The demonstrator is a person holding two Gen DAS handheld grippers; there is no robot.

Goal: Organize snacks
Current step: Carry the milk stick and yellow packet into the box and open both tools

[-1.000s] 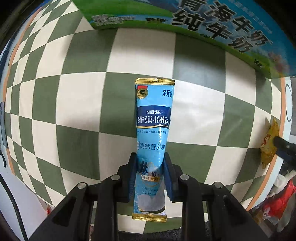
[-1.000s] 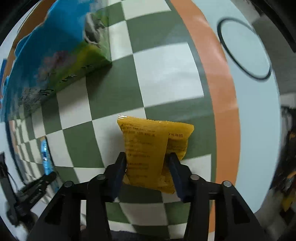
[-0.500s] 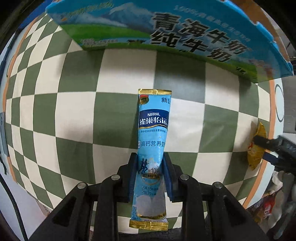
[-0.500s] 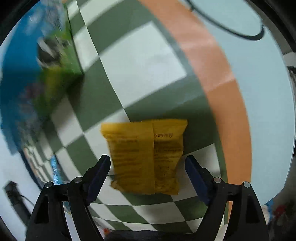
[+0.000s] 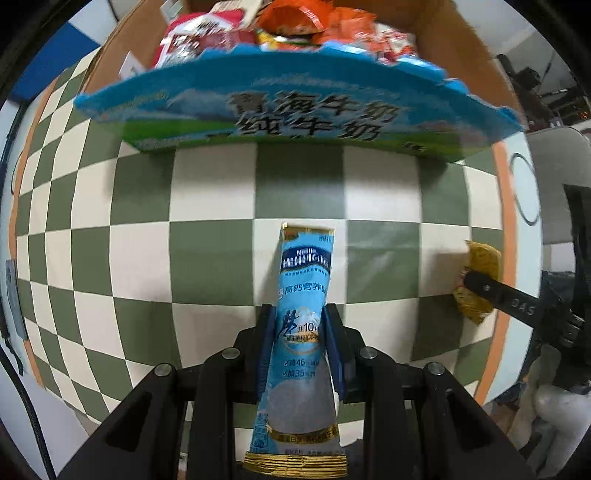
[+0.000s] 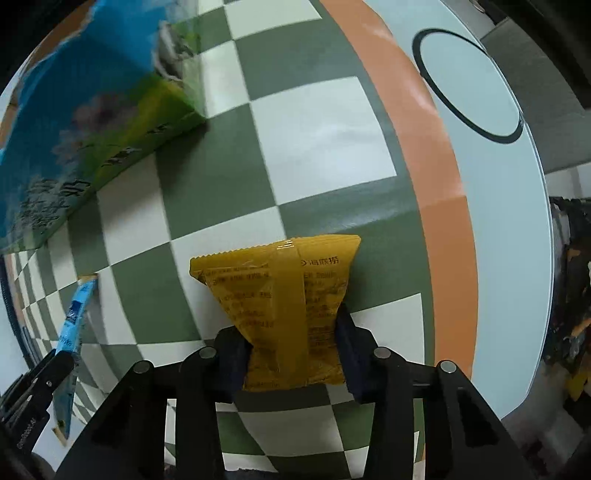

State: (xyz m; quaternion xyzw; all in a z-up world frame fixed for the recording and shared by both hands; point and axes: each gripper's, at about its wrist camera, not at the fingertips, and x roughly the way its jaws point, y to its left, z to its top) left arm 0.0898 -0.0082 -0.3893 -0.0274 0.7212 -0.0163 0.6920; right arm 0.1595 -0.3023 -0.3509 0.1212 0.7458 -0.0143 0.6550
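Observation:
My left gripper (image 5: pixel 298 314) is shut on a long blue Nestle sachet (image 5: pixel 303 295) and holds it above the green-and-white checkered cloth (image 5: pixel 214 192). My right gripper (image 6: pixel 291 325) is shut on a yellow snack packet (image 6: pixel 284 291), pinching its lower half. The yellow packet (image 5: pixel 478 284) and the right gripper's finger also show at the right in the left wrist view. The blue sachet (image 6: pixel 72 321) shows at the left in the right wrist view. A blue and green milk carton box (image 5: pixel 295 114) holding several red and orange snack packs (image 5: pixel 288 22) stands ahead.
The same box (image 6: pixel 85 122) fills the upper left of the right wrist view. The cloth has an orange border (image 6: pixel 439 206), then pale blue table (image 6: pixel 517 236) with a black ring (image 6: pixel 469 81). Clutter lies beyond the table's right edge.
My right gripper, open half a second ago, has shut on the yellow packet. My left gripper has risen with the sachet, so the box's open top now shows.

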